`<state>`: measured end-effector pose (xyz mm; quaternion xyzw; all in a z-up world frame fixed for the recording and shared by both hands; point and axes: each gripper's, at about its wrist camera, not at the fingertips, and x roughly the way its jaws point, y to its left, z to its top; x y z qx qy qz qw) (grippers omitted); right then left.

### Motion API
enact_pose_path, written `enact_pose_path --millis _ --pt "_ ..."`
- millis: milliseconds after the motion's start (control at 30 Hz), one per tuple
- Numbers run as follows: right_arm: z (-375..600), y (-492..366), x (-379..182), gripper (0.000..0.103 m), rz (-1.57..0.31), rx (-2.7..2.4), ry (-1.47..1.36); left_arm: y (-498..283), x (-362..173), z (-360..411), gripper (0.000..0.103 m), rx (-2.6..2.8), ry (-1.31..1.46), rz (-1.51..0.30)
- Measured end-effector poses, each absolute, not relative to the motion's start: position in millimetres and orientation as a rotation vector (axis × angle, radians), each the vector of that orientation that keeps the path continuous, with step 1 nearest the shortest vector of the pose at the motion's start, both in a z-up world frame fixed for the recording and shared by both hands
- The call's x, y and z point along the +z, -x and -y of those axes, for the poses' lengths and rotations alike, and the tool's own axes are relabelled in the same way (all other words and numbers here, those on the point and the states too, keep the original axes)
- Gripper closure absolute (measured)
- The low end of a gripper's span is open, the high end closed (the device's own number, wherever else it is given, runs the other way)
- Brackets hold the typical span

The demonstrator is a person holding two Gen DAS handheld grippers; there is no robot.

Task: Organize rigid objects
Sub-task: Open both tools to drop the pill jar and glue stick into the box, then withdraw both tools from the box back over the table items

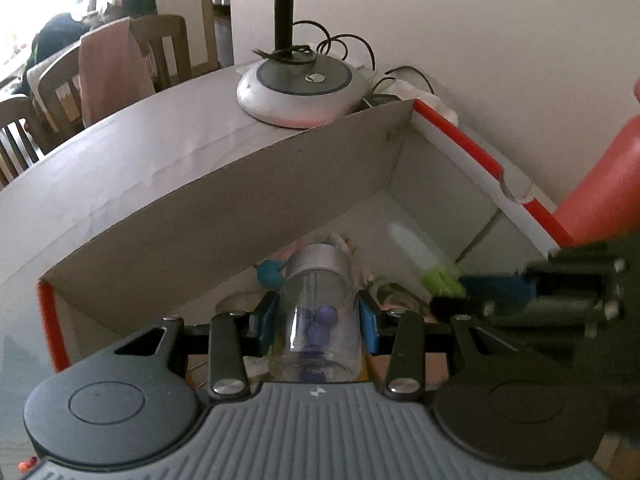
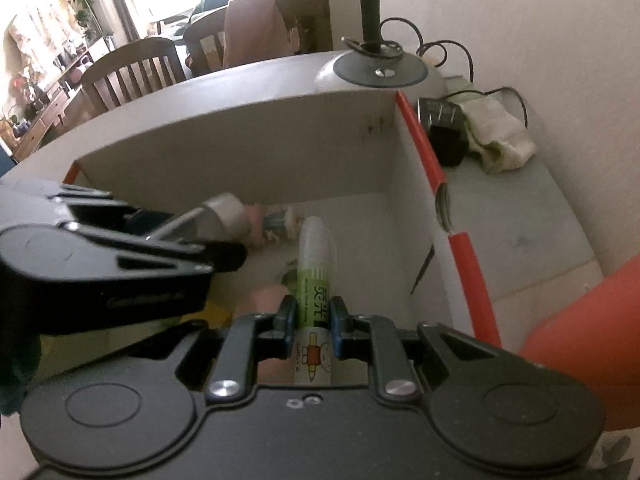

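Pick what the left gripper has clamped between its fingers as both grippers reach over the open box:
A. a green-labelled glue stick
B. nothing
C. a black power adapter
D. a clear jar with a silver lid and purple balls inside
D: in the left wrist view the left gripper presses on a clear jar with purple balls inside, over the open box; the glue stick is in the right gripper.

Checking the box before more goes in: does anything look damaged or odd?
The box's red-edged right wall has a bent, notched break midway along its rim. Otherwise nothing is spilled: the left gripper holds a clear jar and the right gripper a glue stick over the box.
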<state>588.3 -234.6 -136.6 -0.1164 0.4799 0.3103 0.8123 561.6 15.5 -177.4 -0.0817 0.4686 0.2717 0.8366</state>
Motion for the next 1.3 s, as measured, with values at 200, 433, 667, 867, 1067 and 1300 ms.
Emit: enact_pose_path --millis 200,433,667,867,1067,1300 --pt "236.3 -587.7 -138.3 0.084 -1.031 0.667 0.251 -573.6 -189.7 -18.6 0.062 0.559 0.178 -1.027" --pt "238.1 -589.1 -138.2 0.079 -1.038 0.664 0.242 -579.6 -202.3 -23.7 0.062 0.556 0.217 -1.085" --pt "242.1 -583.8 -132.8 0.072 -1.035 0.674 0.227 -578.3 -207.0 -27.1 0.063 0.555 0.247 -1.118" --pt "245.1 -574.9 -125.7 0.067 -1.027 0.685 0.224 -568.2 -200.1 -24.7 0.054 0.551 0.256 -1.103" --pt "246.8 -564.6 -115.3 0.063 -1.014 0.695 0.229 -556.7 -185.0 -18.2 0.048 0.538 0.244 -1.058" --pt "246.2 -550.8 -98.0 0.058 -0.99 0.713 0.224 -537.8 -163.4 -7.0 0.046 0.515 0.255 -1.001"
